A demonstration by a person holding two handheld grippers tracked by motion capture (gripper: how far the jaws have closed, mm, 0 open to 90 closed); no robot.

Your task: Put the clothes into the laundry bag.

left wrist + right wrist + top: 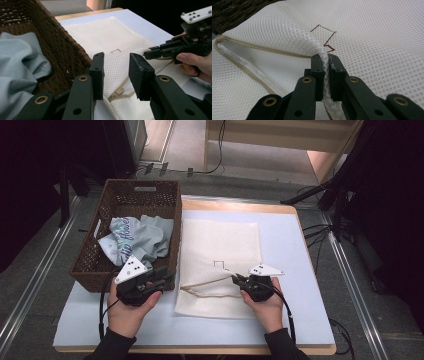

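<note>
The right gripper (325, 58) is pinching a fold of the white mesh laundry bag (220, 245), jaws nearly shut on the netting, lifting the upper layer beside the beige zipper (262, 51) so the mouth is gaping toward the left gripper (116, 72). That one is hovering with its jaws parted and nothing between them, just off the wicker basket (172, 210), whose rim is running along its left side; the pale blue garment (135, 240) is lying crumpled inside the basket, beyond and left of it.

Judging by how little netting is sitting between the right pads, the fold is at risk of slipping out if the hand is pulling harder or the bag is dragging on the white table mat (295, 270); the opening would then be collapsing flat. The left jaws, coming across, could be snagging the basket rim or the zipper tape instead of a clean edge.

The bag's inside is staying hidden under its raised layer. The printed lettering on the garment is too creased to be reading. The small dark stitched mark (324, 37) beyond the right jaws is hard to be identifying
</note>
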